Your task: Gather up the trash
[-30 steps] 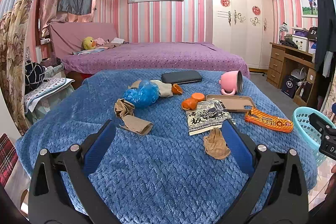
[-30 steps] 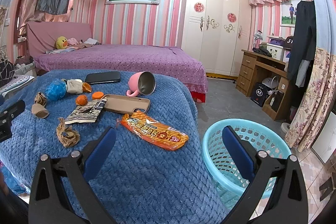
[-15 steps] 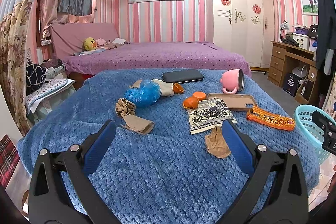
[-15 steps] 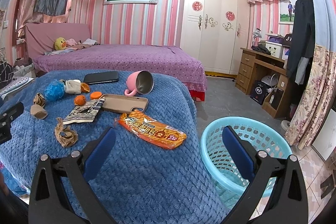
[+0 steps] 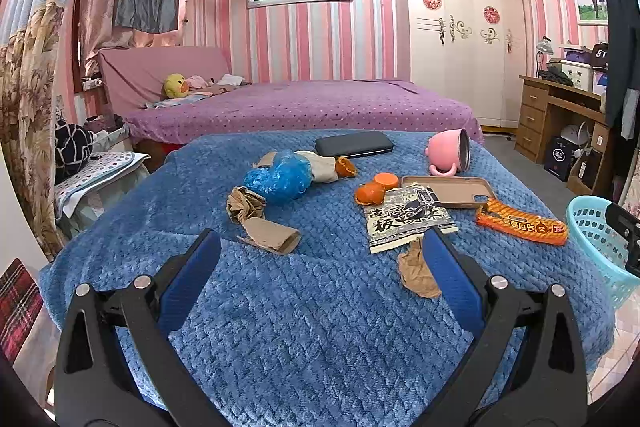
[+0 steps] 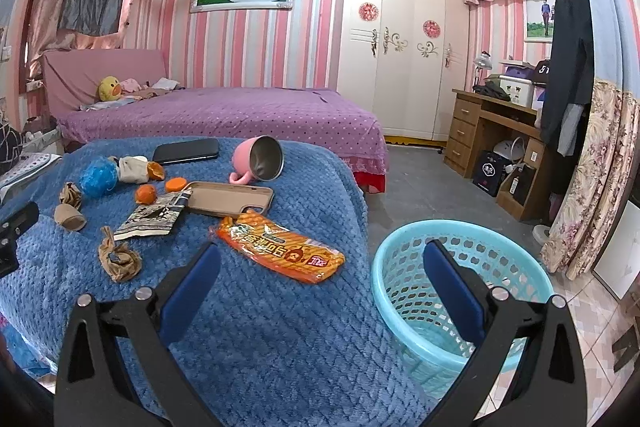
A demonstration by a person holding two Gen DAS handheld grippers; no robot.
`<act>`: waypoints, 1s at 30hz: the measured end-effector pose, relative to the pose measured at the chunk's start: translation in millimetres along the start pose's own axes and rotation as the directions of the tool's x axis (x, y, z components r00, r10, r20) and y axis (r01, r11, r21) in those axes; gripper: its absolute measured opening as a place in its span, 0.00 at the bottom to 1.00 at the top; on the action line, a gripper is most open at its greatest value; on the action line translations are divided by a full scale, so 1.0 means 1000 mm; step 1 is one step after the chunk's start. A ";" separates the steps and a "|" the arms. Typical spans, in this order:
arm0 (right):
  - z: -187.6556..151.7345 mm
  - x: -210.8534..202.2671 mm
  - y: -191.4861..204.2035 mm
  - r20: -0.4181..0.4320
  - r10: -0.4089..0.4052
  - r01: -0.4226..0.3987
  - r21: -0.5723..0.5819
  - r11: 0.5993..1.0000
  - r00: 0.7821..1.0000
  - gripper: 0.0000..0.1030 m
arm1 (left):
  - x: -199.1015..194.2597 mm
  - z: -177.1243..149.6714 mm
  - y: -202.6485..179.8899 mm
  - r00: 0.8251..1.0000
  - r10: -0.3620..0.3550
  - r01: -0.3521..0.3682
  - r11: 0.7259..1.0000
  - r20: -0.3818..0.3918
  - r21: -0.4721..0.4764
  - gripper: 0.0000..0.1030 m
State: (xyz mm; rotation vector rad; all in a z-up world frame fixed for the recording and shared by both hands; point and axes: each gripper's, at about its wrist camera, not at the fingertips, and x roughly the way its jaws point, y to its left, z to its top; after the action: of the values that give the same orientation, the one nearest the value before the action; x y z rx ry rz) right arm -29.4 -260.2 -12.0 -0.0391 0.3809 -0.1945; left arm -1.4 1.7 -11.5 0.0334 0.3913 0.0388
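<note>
Your left gripper (image 5: 320, 247) hangs above the blue quilted blanket (image 5: 304, 315) with its blue-padded fingers (image 5: 188, 283) spread wide and nothing between them. Ahead of its left finger lie a flattened tan paper tube (image 5: 272, 237) and, just beyond it and touching, a crumpled brown paper wad (image 5: 244, 205). Farther ahead sits a scrunched blue plastic bag (image 5: 280, 179), touching a beige rolled cloth (image 5: 322, 167) with a piece of orange peel (image 5: 345, 167) at its end. Straight ahead, at the far edge, a black phone (image 5: 354, 143) lies flat. Ahead of the right finger are a black-and-white printed snack packet (image 5: 408, 219), with orange peel halves (image 5: 376, 189) beyond it, and a wrinkled tan scrap (image 5: 416, 273) partly hidden behind that finger's pad.

Your right gripper (image 6: 320, 255) is likewise released and empty. Just ahead, between its fingers, lies a long orange snack wrapper (image 6: 280, 247) near the blanket's edge. Beyond it sit a tan phone case (image 6: 230, 199) and a pink mug (image 6: 260, 161) tipped on its side. Behind the right finger, down on the floor beside the blanket, stands a light-blue perforated plastic basket (image 6: 516, 267).
</note>
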 end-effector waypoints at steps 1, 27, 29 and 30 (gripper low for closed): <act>0.000 0.000 0.000 0.000 -0.001 0.001 0.000 1.000 1.000 0.96 | 0.000 0.000 0.000 1.000 0.001 -0.001 1.000 -0.001 -0.001 0.95; -0.006 0.021 -0.014 0.009 -0.025 0.025 0.019 1.000 1.000 0.96 | 0.032 -0.007 -0.015 0.994 -0.060 0.059 0.998 -0.096 -0.008 0.95; -0.007 0.025 -0.015 0.000 -0.039 0.039 0.010 0.999 0.999 0.96 | 0.040 -0.008 -0.024 0.989 -0.088 0.087 0.996 -0.117 -0.013 0.95; -0.008 0.027 -0.017 -0.006 -0.038 0.038 0.015 0.999 0.999 0.96 | 0.042 -0.009 -0.027 0.988 -0.093 0.092 0.996 -0.122 -0.012 0.95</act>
State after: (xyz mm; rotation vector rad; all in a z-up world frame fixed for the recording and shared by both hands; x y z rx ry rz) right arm -11.0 -282.0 -28.2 -0.0307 0.3846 -0.2353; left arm 35.2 -23.1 -37.2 0.0067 0.5149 -0.0501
